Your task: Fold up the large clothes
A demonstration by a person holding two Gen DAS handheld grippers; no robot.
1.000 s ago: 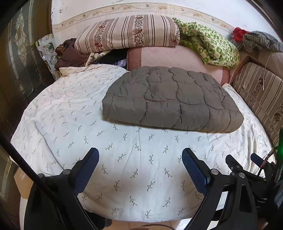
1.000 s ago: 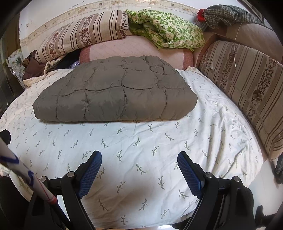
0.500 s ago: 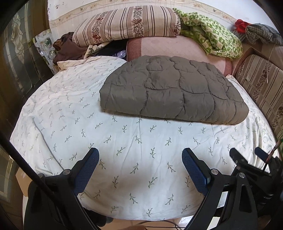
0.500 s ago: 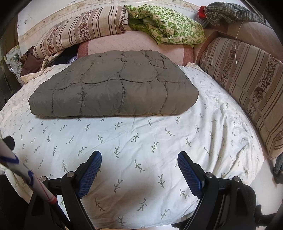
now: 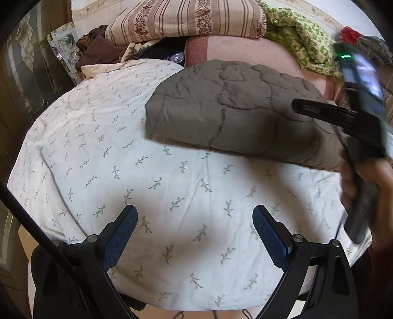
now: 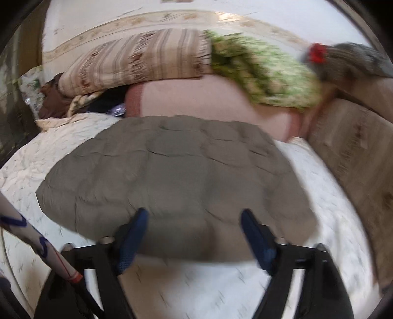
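Left wrist alone shows the hand; both grippers gape over grey quilted garment.

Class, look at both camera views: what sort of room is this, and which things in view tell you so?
Most likely a bedroom at home. A bed sheet printed with small leafy sprigs covers a mattress, a striped pillow lies at the head, and a folded grey quilted jacket rests on the sheet.

The left gripper points steeply downward, jaws spread wide with nothing between them. The right gripper, gripped by a hand, has just been closing, apparently still clear of contact
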